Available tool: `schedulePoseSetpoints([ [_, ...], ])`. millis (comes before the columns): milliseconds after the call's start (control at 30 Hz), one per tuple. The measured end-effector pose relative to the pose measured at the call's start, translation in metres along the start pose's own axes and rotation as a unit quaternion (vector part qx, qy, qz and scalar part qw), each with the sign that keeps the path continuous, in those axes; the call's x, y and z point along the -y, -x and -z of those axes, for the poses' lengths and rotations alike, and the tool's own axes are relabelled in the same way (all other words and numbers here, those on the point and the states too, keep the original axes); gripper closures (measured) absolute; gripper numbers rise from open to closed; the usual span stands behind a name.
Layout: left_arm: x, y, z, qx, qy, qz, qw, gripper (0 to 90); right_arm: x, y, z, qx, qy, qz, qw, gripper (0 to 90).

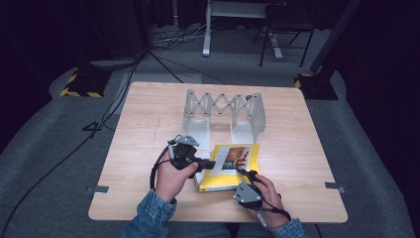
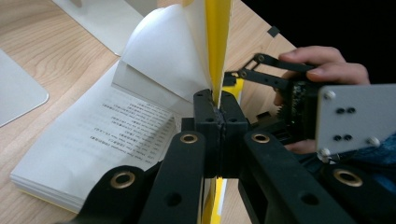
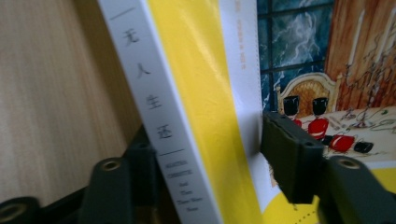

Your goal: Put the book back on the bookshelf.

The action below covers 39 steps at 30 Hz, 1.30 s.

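With left gripper (image 2: 218,112) clenched on cover (image 2: 217,42) and right gripper (image 3: 205,154) straddling book (image 1: 229,167) spine, unclamped: risks tearing cover if lifted further.

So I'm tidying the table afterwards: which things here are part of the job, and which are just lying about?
In use:
- yellow book
- its front cover, pinched by the left gripper
- right gripper, straddling the book's spine edge

Lying about:
- grey folding rack, apart from the book
- table
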<state>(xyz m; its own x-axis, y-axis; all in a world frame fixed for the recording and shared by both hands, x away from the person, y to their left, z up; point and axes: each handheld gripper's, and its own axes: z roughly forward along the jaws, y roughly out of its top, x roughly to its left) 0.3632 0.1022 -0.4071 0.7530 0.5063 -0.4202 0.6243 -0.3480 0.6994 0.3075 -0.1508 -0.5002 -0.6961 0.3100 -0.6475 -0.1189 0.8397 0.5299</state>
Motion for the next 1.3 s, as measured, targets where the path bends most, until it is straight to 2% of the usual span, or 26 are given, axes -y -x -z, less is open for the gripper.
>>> schedulePoseSetpoints([
  [33, 0.0, -0.001, 0.0, -0.003, 0.002, 0.0, 1.0, 88.9, -0.001, -0.001, 0.001, 0.001, 0.0, 0.004, 1.0, 53.8],
  [67, 0.0, -0.001, 0.0, -0.003, 0.002, 0.0, 1.0, 88.8, -0.001, -0.001, 0.001, 0.001, 0.0, 0.004, 1.0, 53.8],
  [100, 0.0, -0.001, 0.001, -0.009, 0.002, -0.001, 1.0, 88.8, -0.002, -0.001, 0.003, 0.006, 0.0, 0.013, 0.9999, 58.3],
  [133, 0.001, -0.002, 0.001, -0.016, 0.007, 0.003, 0.9998, 88.1, -0.005, -0.001, 0.006, 0.021, -0.003, 0.024, 0.9995, 65.0],
  [200, 0.002, -0.003, 0.003, -0.031, 0.016, 0.005, 0.9994, 85.9, -0.005, -0.001, 0.01, -0.009, -0.013, 0.059, 0.9981, 68.9],
  [233, 0.002, -0.004, 0.005, -0.037, 0.017, 0.006, 0.9991, 85.2, -0.006, -0.001, 0.011, 0.004, -0.015, 0.062, 0.998, 70.1],
  [267, 0.002, -0.004, 0.005, -0.037, 0.017, 0.006, 0.9991, 84.5, -0.006, -0.001, 0.011, 0.004, -0.015, 0.062, 0.998, 70.1],
  [300, 0.002, -0.006, 0.007, -0.044, 0.023, 0.008, 0.9987, 84.5, -0.007, -0.001, 0.012, 0.024, -0.013, 0.061, 0.9978, 70.9],
  [333, 0.003, -0.007, 0.009, -0.05, 0.028, 0.01, 0.9983, 80.1, -0.008, 0.0, 0.015, 0.021, -0.012, 0.067, 0.9975, 72.0],
  [367, 0.003, -0.008, 0.011, -0.06, 0.032, 0.011, 0.9976, 80.1, -0.008, 0.0, 0.015, 0.021, -0.012, 0.067, 0.9975, 72.0],
  [400, 0.004, -0.009, 0.013, -0.078, 0.046, 0.014, 0.9958, 67.9, -0.009, 0.001, 0.017, 0.02, -0.01, 0.071, 0.9972, 73.0],
  [467, 0.005, -0.011, 0.016, -0.104, 0.059, 0.019, 0.9926, 51.6, -0.01, 0.001, 0.019, 0.024, -0.008, 0.074, 0.9969, 74.3],
  [500, 0.005, -0.012, 0.017, -0.113, 0.065, 0.021, 0.9912, 46.7, -0.011, 0.001, 0.02, 0.022, -0.006, 0.072, 0.9972, 75.4],
  [533, 0.005, -0.012, 0.017, -0.113, 0.065, 0.021, 0.9912, 42.0, -0.011, 0.001, 0.02, 0.022, -0.006, 0.072, 0.9972, 75.4],
  [567, 0.006, -0.013, 0.02, -0.124, 0.073, 0.025, 0.9893, 38.7, -0.013, 0.0, 0.022, 0.019, -0.002, 0.067, 0.9975, 76.0],
  [600, 0.006, -0.013, 0.02, -0.124, 0.073, 0.025, 0.9893, 37.1, -0.013, 0.0, 0.022, 0.019, -0.002, 0.067, 0.9975, 76.0],
  [633, 0.007, -0.014, 0.023, -0.135, 0.079, 0.025, 0.9874, 35.2, -0.015, 0.001, 0.023, 0.018, -0.003, 0.063, 0.9978, 76.0],
  [800, 0.01, -0.015, 0.031, -0.141, 0.088, 0.025, 0.9858, 34.2, -0.017, 0.006, 0.028, 0.021, 0.003, 0.056, 0.9982, 76.1],
  [867, 0.012, -0.015, 0.035, -0.148, 0.092, 0.024, 0.9845, 34.1, -0.02, 0.01, 0.034, 0.023, 0.009, 0.052, 0.9983, 76.2],
  [1067, 0.017, -0.017, 0.042, -0.15, 0.094, 0.025, 0.9839, 33.5, -0.026, 0.018, 0.047, 0.026, 0.025, 0.032, 0.9988, 76.2],
  [1167, 0.02, -0.018, 0.048, -0.159, 0.099, 0.016, 0.9822, 33.0, -0.028, 0.023, 0.054, 0.026, 0.036, 0.019, 0.9988, 76.2],
  [1233, 0.022, -0.018, 0.05, -0.16, 0.099, 0.011, 0.9821, 32.8, -0.029, 0.024, 0.056, 0.028, 0.038, 0.016, 0.9987, 76.2],
  [1300, 0.026, -0.022, 0.056, -0.155, 0.088, -0.002, 0.9839, 31.4, -0.031, 0.03, 0.065, 0.031, 0.053, 0.003, 0.9981, 76.2],
])
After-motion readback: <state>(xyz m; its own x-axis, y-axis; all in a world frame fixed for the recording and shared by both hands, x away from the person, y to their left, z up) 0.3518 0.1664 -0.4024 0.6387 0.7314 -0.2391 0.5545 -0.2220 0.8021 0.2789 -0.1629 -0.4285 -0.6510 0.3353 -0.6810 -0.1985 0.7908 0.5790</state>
